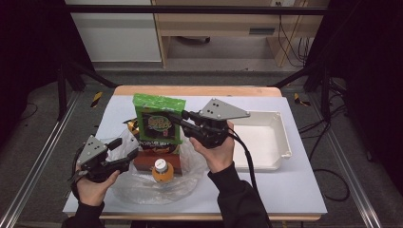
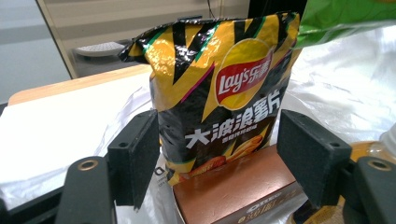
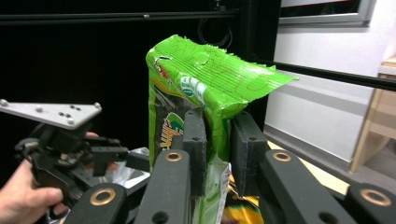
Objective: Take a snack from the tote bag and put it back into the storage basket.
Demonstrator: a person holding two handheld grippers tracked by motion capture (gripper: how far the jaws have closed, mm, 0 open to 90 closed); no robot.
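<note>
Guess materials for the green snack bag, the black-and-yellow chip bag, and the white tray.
Green snack bag, clamped in the right claw: thin glossy plastic film, going by the crinkled, crimped top seal.
Black-and-yellow chip bag: foil-like laminated film; shiny, with creased highlights.
White rectangular tray: looks like rigid moulded plastic, smooth with a matte finish and rounded rim; coated metal can't be ruled out.

Snack bag (image 1: pixel 158 121) stands behind bottle (image 1: pixel 162 170) and box (image 1: pixel 147 160), tray (image 1: pixel 283 137) right.

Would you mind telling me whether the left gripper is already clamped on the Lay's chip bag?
No, the left gripper stands open, its pads apart on either side of the Lay's chip bag.
</note>
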